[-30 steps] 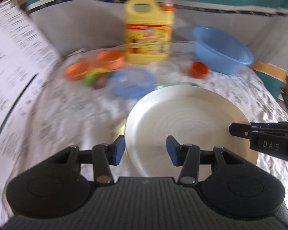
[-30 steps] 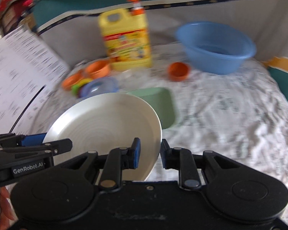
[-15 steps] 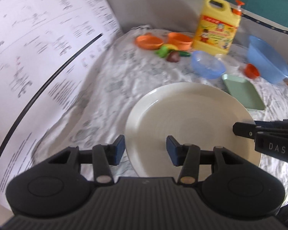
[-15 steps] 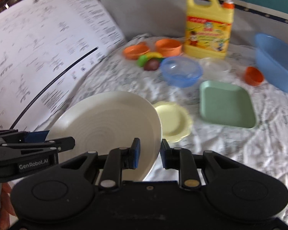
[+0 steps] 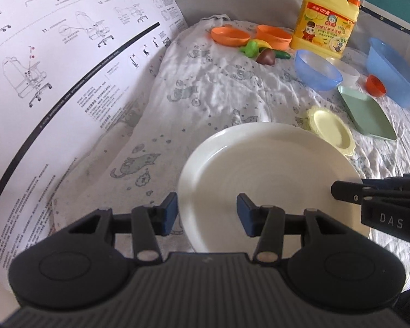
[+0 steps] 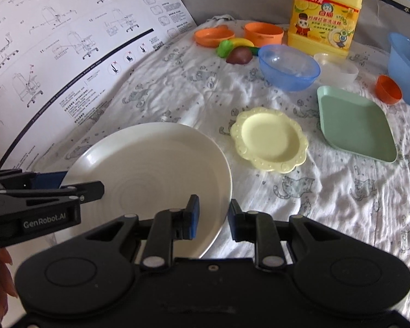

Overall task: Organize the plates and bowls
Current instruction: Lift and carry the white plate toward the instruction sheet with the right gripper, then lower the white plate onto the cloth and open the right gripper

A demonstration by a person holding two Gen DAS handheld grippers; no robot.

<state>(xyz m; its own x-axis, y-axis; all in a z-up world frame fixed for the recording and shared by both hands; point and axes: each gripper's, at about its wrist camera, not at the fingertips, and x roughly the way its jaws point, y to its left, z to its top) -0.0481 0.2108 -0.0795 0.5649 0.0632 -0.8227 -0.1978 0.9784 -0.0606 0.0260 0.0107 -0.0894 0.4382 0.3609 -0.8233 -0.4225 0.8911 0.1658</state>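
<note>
White plate [image 6: 153, 169] held between both grippers, above patterned cloth [image 6: 328, 191], near its front-left part. Right gripper [image 6: 213, 216] narrow, pads pinching plate's right rim. Left gripper [image 5: 206, 210] half-wide, straddling plate's left rim; whether pads press, cannot tell. Plate round, no long axis; face up, tilted slightly. Left: big instruction sheet [image 5: 54, 82] close to rim. Right: yellow scalloped plate [image 6: 269, 139] just beside, green square plate [image 6: 355, 125] beyond. Bare cloth ahead up to blue bowl [image 6: 289, 67].

Big plate [image 5: 270, 169]: glossy, smooth, glazed look. Cloth [image 5: 205, 87]: matt, crumpled, cat print. Blue bowl [image 6: 289, 67]: clear shiny plastic. Green tray [image 6: 355, 125]: matt plastic. Instruction sheet [image 5: 54, 68]: printed paper.
</note>
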